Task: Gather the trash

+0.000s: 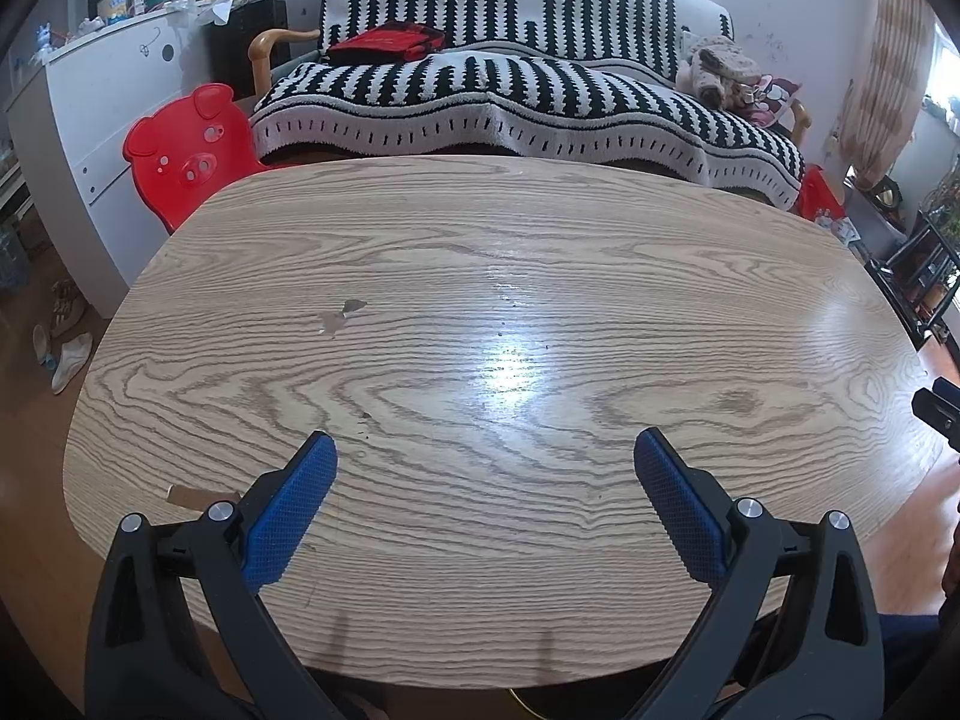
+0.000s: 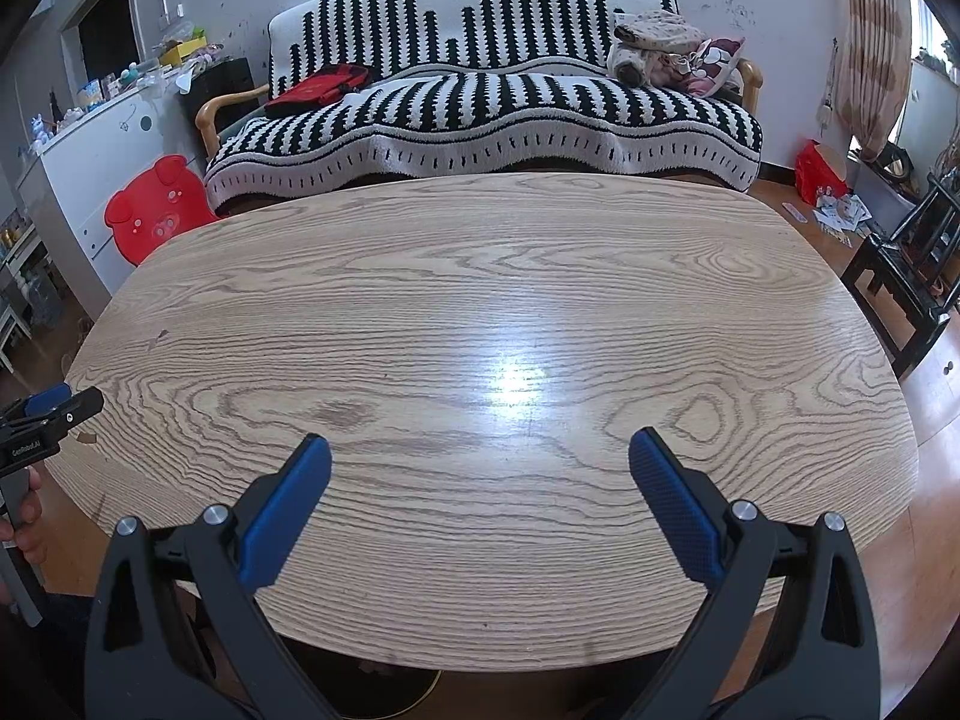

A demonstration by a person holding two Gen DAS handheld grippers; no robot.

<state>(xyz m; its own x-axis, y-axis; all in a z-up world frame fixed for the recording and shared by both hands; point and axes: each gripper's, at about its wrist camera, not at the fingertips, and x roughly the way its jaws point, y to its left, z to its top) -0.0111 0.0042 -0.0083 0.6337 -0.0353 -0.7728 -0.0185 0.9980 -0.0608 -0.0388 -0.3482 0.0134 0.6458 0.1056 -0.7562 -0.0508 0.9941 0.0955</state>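
A wooden oval table (image 1: 540, 252) fills both views (image 2: 480, 252). My left gripper (image 1: 486, 450) is open and empty above the table's near edge. My right gripper (image 2: 480, 450) is open and empty above the near edge too. A small brown scrap (image 1: 183, 495) lies on the table beside my left finger, and it shows in the right wrist view (image 2: 87, 437) at the left. A chipped patch (image 1: 342, 315) marks the tabletop left of centre. No other trash shows on the table.
A black-and-white striped sofa (image 1: 510, 90) stands behind the table with a red bag (image 1: 390, 42) and clothes (image 1: 717, 69) on it. A red pig chair (image 1: 180, 150) and a white cabinet (image 1: 102, 120) stand left. Dark furniture (image 2: 900, 276) stands right. White litter (image 1: 69, 360) lies on the floor.
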